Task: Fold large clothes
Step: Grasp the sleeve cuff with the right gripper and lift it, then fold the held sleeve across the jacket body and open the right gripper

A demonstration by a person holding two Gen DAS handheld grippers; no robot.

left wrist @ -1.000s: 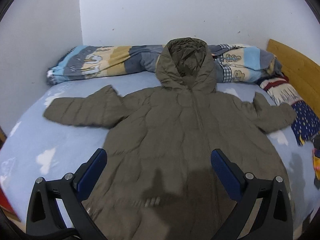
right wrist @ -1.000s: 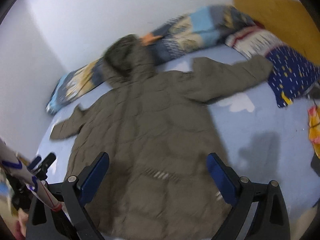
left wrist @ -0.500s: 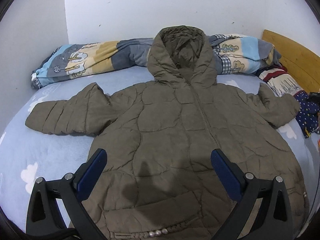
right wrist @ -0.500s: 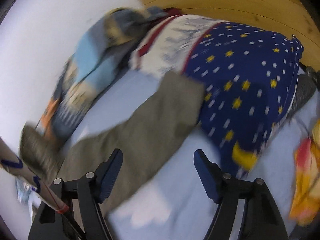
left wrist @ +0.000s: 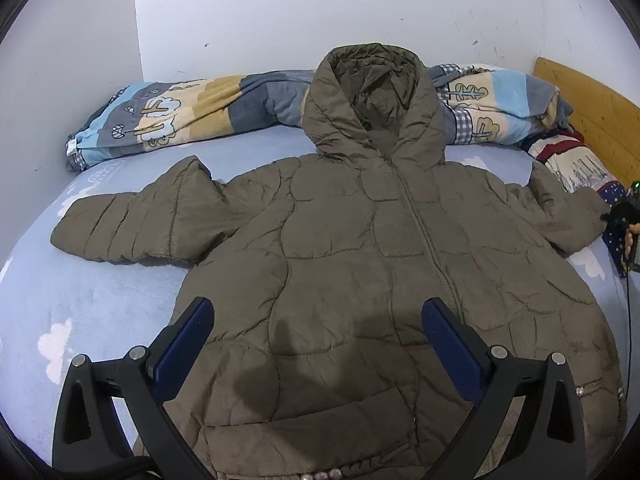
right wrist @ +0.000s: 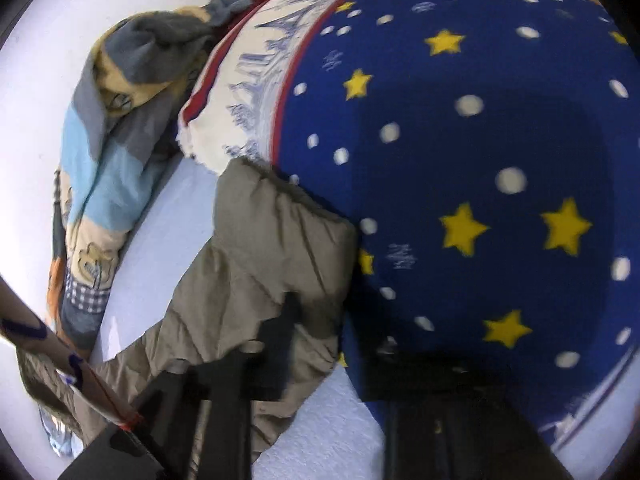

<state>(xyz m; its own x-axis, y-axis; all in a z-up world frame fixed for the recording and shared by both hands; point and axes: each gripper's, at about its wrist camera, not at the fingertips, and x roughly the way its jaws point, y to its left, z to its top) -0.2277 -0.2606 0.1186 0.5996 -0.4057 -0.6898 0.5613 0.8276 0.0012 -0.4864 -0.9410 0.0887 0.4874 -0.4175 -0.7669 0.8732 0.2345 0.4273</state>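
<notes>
A: From the left wrist?
B: Left claw [left wrist: 316, 328] hangs released over the coat [left wrist: 360, 248], spread flat on the bed [left wrist: 80, 280] for folding.
A: Right wrist?
B: Right claw [right wrist: 320, 320] at the sleeve [right wrist: 260, 256] beside the pillow [right wrist: 480, 160]; grip unclear, blurred.

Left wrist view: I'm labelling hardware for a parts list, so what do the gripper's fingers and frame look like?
The left gripper has two flat, rectangular dark blue finger pads mounted on matte black angular arms with triangular cut-outs. Round silver bolt heads mark the joints. A black cable curls at the lower left edge. No markings or sleeve are visible.
</notes>
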